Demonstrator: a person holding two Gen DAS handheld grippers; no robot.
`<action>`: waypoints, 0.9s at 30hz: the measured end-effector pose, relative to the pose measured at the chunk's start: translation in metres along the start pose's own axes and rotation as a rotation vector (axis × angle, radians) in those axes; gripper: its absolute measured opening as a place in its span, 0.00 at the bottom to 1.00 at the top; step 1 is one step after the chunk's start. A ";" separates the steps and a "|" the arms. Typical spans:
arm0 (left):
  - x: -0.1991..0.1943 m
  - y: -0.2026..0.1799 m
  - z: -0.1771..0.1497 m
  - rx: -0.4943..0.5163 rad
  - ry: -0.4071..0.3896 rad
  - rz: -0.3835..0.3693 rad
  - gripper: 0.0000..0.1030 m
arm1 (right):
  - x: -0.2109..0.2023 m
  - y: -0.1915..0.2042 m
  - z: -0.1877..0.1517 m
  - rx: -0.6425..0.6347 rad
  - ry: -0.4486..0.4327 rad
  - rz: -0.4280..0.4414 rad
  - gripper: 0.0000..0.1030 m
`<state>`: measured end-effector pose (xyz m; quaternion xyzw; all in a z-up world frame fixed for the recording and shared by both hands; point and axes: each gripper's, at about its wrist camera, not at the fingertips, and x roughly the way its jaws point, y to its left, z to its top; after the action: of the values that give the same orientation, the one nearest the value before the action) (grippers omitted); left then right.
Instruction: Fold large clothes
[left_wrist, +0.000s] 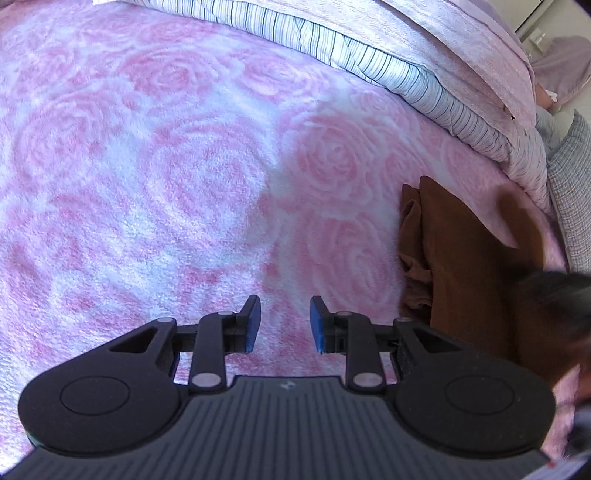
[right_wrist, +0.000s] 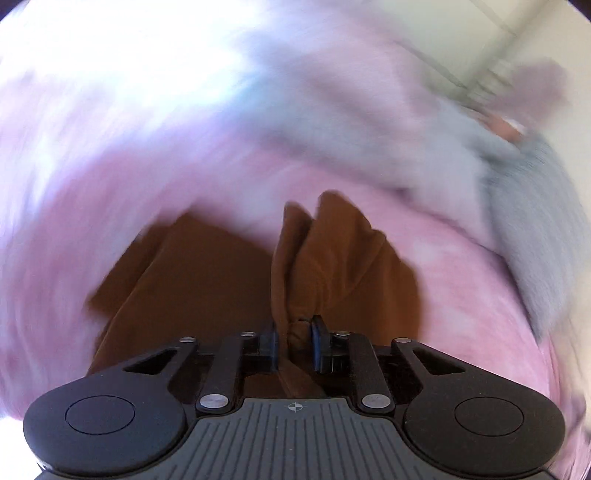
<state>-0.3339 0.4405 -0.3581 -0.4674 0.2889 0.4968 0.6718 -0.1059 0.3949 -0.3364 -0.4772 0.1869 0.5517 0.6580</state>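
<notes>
Pink rose blanket (left_wrist: 166, 177); striped quilt (left_wrist: 424, 88) behind brown garment (right_wrist: 332, 258)

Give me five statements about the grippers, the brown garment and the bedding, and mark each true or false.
1. The left gripper is open with nothing between its fingers. True.
2. The right gripper is open and empty. False: it is shut on a bunched part of the brown garment.
3. The garment lies on a pink rose-patterned blanket. True.
4. In the left wrist view the garment is left of the gripper. False: it lies to the right.
5. A striped quilt is heaped at the far edge of the blanket. True.
</notes>
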 end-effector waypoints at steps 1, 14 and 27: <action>0.001 0.000 0.000 -0.004 0.003 -0.010 0.22 | 0.014 0.018 -0.009 -0.041 0.028 0.014 0.24; 0.022 -0.076 0.034 0.022 0.056 -0.289 0.22 | -0.071 -0.108 -0.038 0.224 -0.100 0.350 0.44; 0.122 -0.151 0.041 0.022 0.268 -0.425 0.47 | 0.064 -0.232 -0.104 1.039 0.229 0.341 0.43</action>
<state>-0.1539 0.5161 -0.3948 -0.5719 0.2761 0.2745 0.7221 0.1531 0.3580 -0.3372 -0.1101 0.5789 0.4303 0.6838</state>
